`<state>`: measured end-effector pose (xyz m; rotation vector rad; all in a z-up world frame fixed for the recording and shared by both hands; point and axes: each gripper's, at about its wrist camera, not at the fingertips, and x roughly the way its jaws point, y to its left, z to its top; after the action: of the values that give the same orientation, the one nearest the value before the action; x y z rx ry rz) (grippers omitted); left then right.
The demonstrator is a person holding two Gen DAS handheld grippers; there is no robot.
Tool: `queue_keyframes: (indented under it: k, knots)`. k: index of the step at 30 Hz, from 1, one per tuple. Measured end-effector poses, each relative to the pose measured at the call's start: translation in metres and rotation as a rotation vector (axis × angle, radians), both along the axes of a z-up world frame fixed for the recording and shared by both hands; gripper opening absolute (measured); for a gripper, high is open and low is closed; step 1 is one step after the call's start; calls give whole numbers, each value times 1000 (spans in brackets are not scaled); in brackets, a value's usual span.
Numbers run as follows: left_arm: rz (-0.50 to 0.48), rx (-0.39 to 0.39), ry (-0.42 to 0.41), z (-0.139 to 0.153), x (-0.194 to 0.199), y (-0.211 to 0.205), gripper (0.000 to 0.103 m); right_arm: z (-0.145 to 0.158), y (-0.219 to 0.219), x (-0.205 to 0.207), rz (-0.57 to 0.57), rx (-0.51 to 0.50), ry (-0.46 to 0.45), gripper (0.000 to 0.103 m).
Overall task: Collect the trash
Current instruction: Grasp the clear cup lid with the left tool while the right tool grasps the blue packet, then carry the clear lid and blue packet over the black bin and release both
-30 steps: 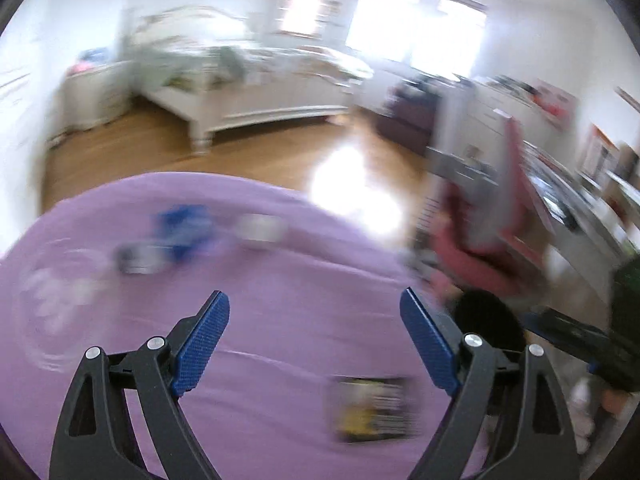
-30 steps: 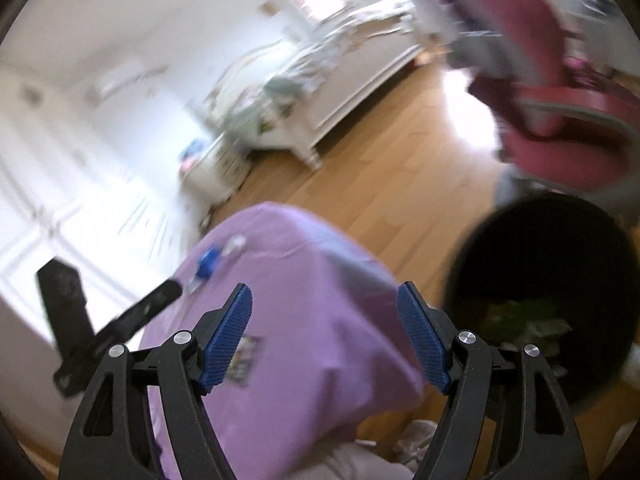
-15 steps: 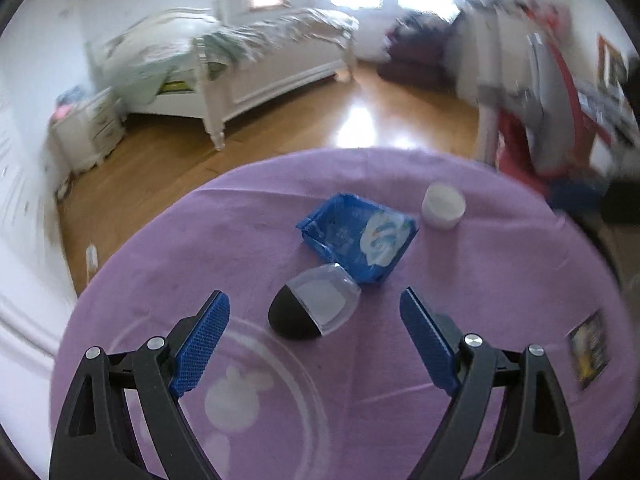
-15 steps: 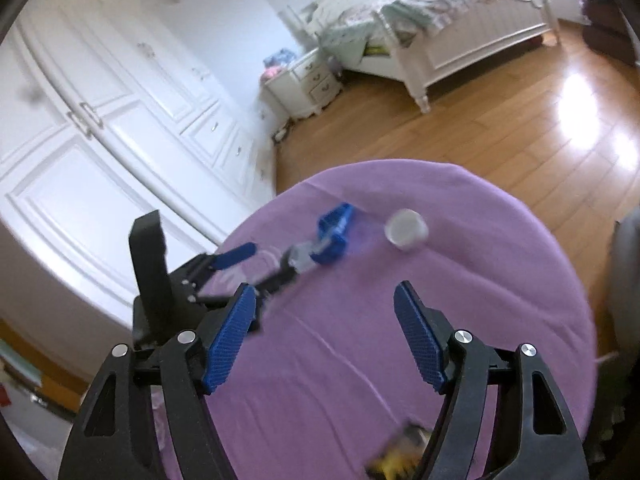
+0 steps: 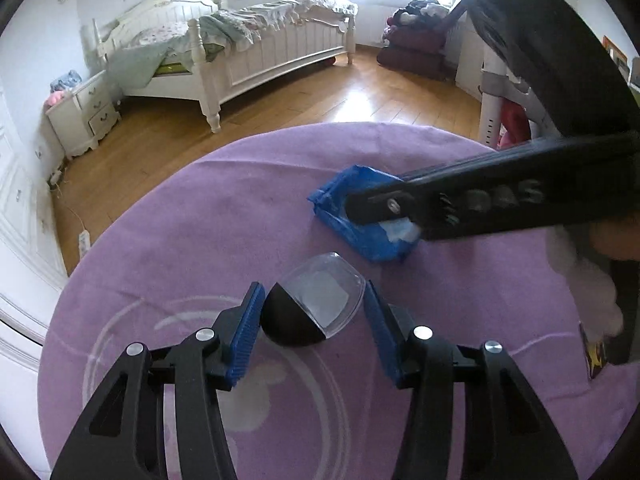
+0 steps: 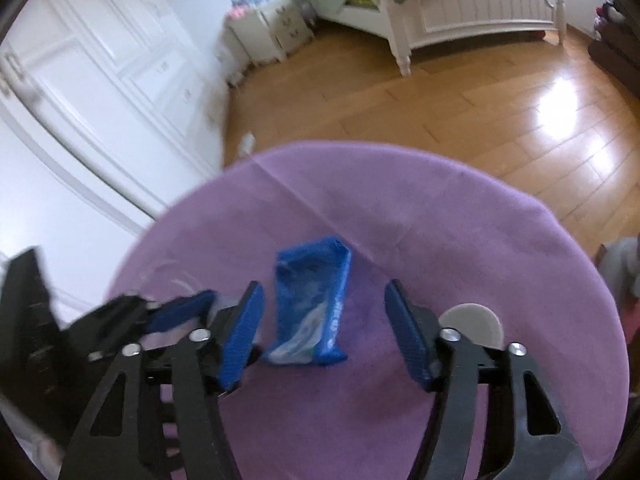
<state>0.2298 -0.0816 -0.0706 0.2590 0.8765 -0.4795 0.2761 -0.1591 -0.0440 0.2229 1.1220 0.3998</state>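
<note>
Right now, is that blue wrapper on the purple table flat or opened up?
Opened up. The blue wrapper lies crumpled with its top end gaping like a pocket, white lining showing inside, on the purple tablecloth.

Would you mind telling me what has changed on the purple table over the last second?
Both grippers have swung in over the purple tablecloth and their jaws have just been closing. The left gripper now brackets the black container with the clear lid; the right gripper straddles the blue wrapper, its pads not yet touching it. The wrapper, container and white cup lie where they were.
</note>
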Motion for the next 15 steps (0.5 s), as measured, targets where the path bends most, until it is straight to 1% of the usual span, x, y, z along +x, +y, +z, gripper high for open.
queue_keyframes:
  k: [1,2,3,5,6,8,11,14,15]
  knots:
    - [-1,4,0,0,-3,0,50,0,3,-1,6,-18,-19,38]
    - [-2,0,1,0,-8,1,50,-1,9,-1,28,-49,-16,34]
    - [3,-6,3,0,-11,2,50,0,12,-3,37,-58,-25,21]
    - [18,-41,14,1,-18,5,50,1,14,-8,54,-41,-28,16]
    - [27,-64,22,2,-22,7,50,5,12,-15,52,-34,-45,11]
    - [42,-102,30,4,-29,12,50,14,6,-27,47,1,-72,10]
    - [48,-138,10,14,-51,9,50,37,-14,-59,30,86,-136,10]
    - [30,-190,-21,33,-80,-1,50,61,-41,-99,2,170,-204,10]
    - [24,-206,-33,40,-88,-6,50,70,-57,-120,-23,204,-241,10]
